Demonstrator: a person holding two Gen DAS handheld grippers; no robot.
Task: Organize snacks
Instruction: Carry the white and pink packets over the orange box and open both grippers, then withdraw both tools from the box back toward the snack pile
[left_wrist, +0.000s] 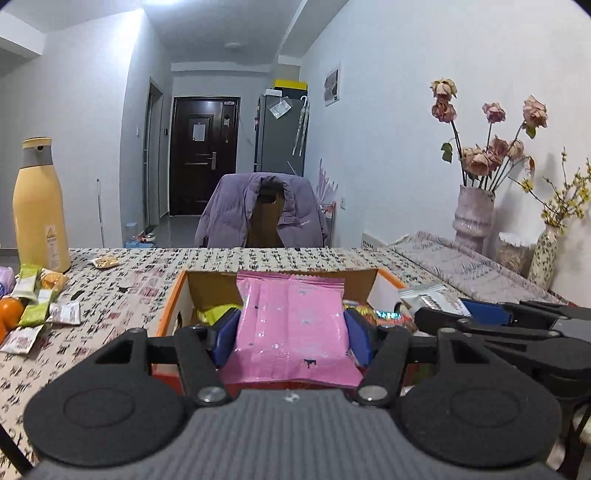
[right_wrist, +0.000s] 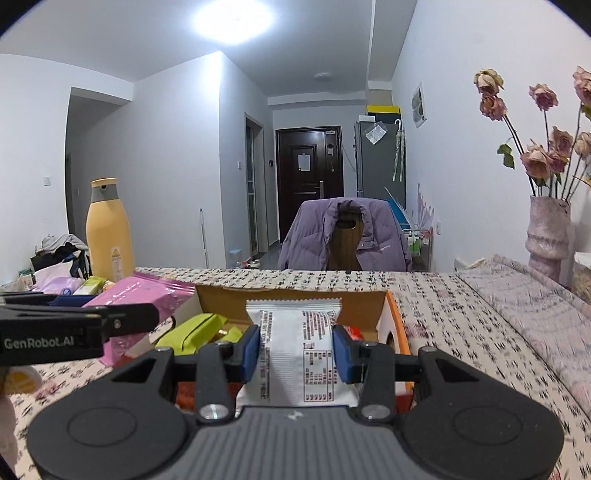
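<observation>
My left gripper (left_wrist: 291, 334) is shut on a pink snack packet (left_wrist: 291, 321) and holds it over the near edge of an open cardboard box (left_wrist: 207, 282) with orange sides. My right gripper (right_wrist: 295, 349) is shut on a white snack packet (right_wrist: 295, 347) with printed text, also above the box (right_wrist: 369, 301). The box holds green packets (right_wrist: 195, 332) and other colourful snacks. In the left wrist view the right gripper (left_wrist: 480, 312) comes in from the right with the white packet (left_wrist: 432, 297). In the right wrist view the left gripper (right_wrist: 74, 306) and pink packet (right_wrist: 144, 293) show at the left.
Loose snack packets (left_wrist: 35, 295) and oranges (left_wrist: 9, 312) lie at the table's left, beside a tall yellow bottle (left_wrist: 38, 206). Vases with dried flowers (left_wrist: 474, 218) stand at the right. A chair with a purple jacket (left_wrist: 262, 214) is behind the patterned tablecloth (left_wrist: 295, 258).
</observation>
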